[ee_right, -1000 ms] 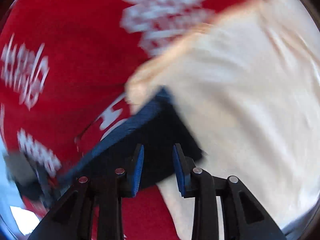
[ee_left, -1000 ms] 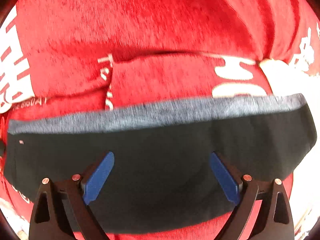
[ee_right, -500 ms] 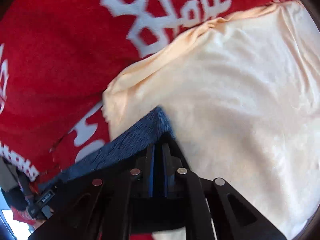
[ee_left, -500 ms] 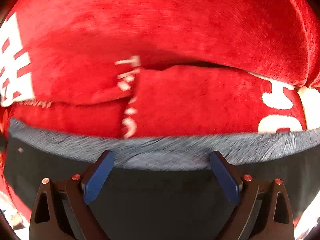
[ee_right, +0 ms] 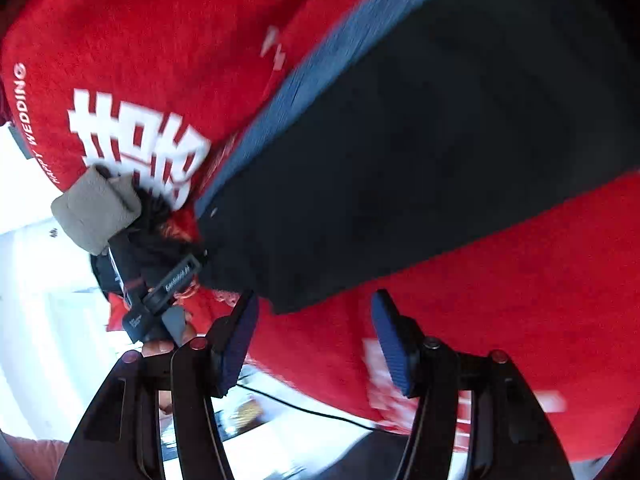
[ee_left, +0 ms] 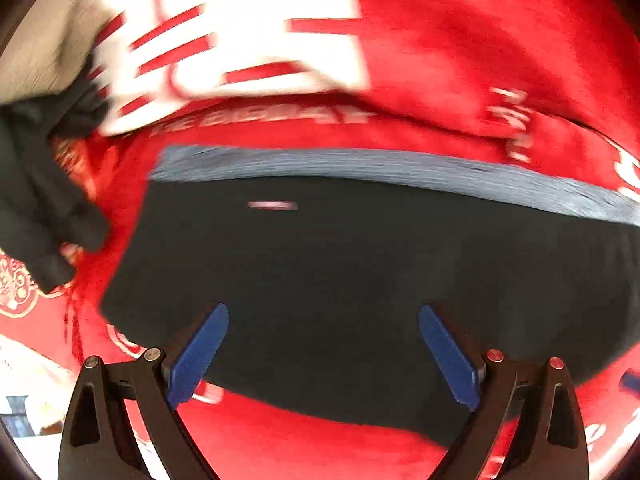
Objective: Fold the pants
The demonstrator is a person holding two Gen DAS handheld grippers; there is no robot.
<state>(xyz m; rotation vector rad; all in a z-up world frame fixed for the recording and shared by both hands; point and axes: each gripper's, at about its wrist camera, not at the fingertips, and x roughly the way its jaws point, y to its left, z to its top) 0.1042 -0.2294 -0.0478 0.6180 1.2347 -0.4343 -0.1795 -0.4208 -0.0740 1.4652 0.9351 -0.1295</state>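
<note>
Folded black fabric pants with grey waistband (ee_left: 340, 280), flat on red plush printed blanket (ee_left: 480, 40). Left gripper (ee_left: 323, 354) and right gripper (ee_right: 314, 340): fingers spread, empty. Risk: plush drag reopening fold.

Pants (ee_left: 360, 280): grey waistband (ee_left: 400, 168) smeared by motion blur, right end cut off by the frame edge. Red blanket (ee_left: 480, 48): white lettering blurred, unreadable. Dark garment (ee_left: 36, 200), left wrist view: cropped at the left edge, kind not determinable.
</note>
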